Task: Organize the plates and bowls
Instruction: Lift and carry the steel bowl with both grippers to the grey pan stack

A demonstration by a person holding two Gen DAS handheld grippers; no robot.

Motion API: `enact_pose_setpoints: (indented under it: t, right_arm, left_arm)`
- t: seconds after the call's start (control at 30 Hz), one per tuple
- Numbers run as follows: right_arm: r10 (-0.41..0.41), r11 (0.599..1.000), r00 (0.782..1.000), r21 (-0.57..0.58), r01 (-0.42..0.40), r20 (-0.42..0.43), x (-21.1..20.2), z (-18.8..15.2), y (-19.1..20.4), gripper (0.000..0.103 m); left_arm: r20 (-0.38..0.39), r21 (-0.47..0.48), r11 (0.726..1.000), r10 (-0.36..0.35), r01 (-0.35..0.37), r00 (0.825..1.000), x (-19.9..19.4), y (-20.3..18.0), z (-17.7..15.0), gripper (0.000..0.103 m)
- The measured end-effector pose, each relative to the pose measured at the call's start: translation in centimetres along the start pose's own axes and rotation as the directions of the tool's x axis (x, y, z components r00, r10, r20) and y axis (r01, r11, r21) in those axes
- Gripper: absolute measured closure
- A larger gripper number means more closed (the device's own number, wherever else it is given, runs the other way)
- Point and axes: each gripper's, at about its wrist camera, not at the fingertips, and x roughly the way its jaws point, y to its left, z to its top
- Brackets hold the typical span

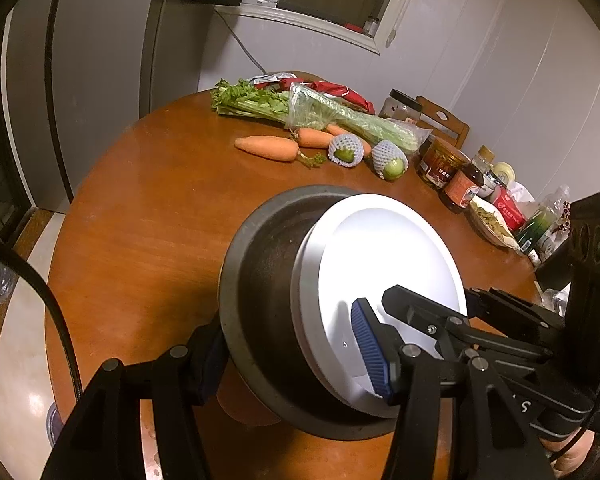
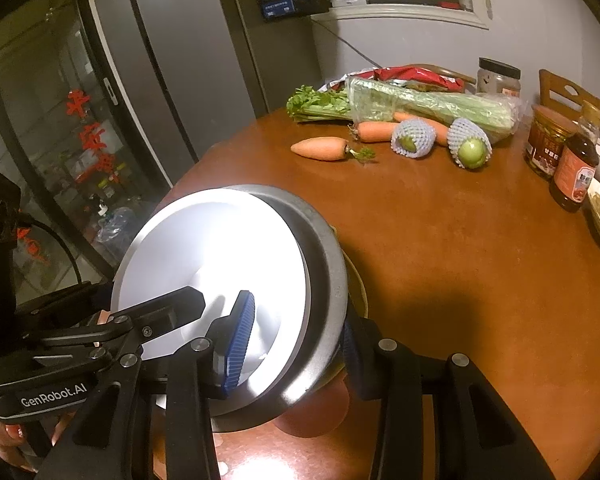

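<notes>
Steel and white ceramic make up the load: a metal bowl [image 1: 260, 300] with a white plate [image 1: 380, 280] nested in it, the plate pushed toward one side and overlapping the bowl's rim. Both are held tilted just above the near edge of the round wooden desk [image 1: 160, 220].

Each gripper pinches the stack from an opposite side. The left gripper [image 1: 292, 356] has one blue ribbed pad on the plate's face and its other finger outside the bowl wall, so it clamps plate and bowl together. The right gripper [image 2: 296, 340] does the same from the far side, one pad on the plate and one finger beyond the bowl's rim. Neither is pressed together; both are part-way closed on the stack.

The step in hand looks like setting the pair down on the desk. To do it well, both hands should descend together and level the stack first, because the plate sits loose and off-centre and could slide out if one side drops faster. The bowl's base should touch the bare wood squarely before either grip loosens. Something pale seems to lie under the bowl near the desk edge, though I cannot tell what it is.

The carrots [image 1: 266, 148], celery [image 1: 260, 102] and jars [image 1: 440, 160] lie well apart at the back, so the landing spot needs no clearing.
</notes>
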Motion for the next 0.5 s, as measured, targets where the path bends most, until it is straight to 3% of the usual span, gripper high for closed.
enact_pose_setpoints:
  t: [0.5]
  right_arm:
    - [-0.052, 0.998, 0.999, -0.028, 0.052, 0.007, 0.19, -0.19, -0.12, 0.061]
  left_arm:
    - [0.005, 0.029, 0.999, 0.03, -0.031, 1.0, 0.39, -0.53, -0.1, 0.046]
